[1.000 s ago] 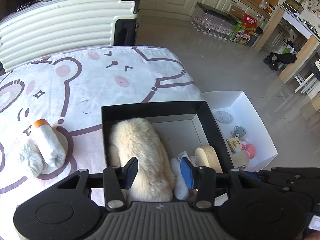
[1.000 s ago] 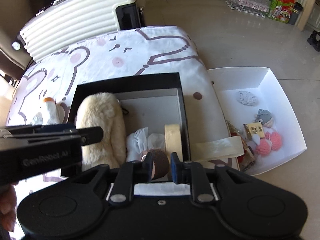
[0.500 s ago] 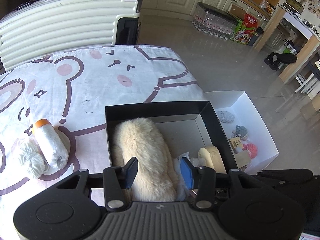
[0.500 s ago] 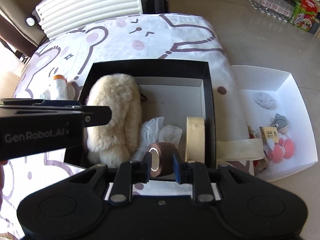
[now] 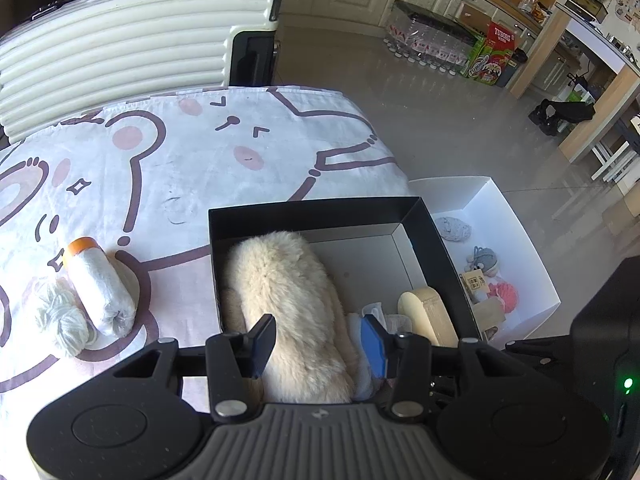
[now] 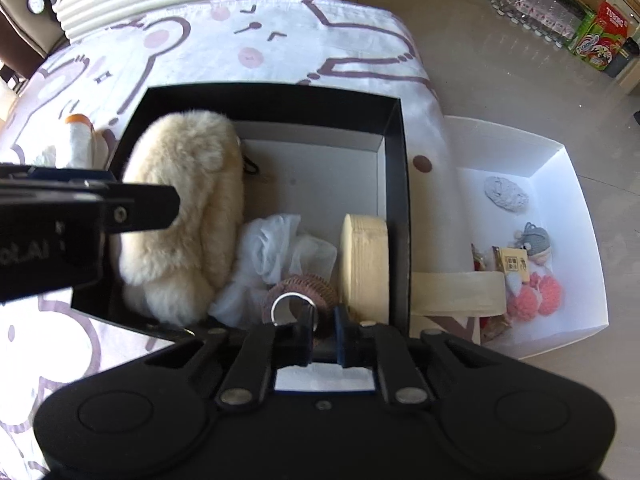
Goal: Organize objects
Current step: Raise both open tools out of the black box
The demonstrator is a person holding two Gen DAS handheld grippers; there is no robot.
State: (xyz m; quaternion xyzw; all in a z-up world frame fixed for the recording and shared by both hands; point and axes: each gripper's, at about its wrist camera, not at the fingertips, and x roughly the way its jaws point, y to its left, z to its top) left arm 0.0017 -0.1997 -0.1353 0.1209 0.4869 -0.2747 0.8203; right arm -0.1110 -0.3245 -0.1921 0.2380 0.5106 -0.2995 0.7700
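A black box stands on the bear-print sheet. In it lie a cream furry toy, white tissue, a wooden block and a brown knitted cup with a metal rim. My right gripper is shut on the brown cup at the box's near edge. My left gripper is open and empty, over the near end of the furry toy.
A wrapped roll with an orange cap and a white yarn ball lie left of the box. A white box on the floor at right holds small trinkets. A ribbed suitcase stands behind the bed.
My right gripper has moved forward over the black box with the brown cup, lowering it among the tissue and block. My left gripper stayed open and shifted slightly left.
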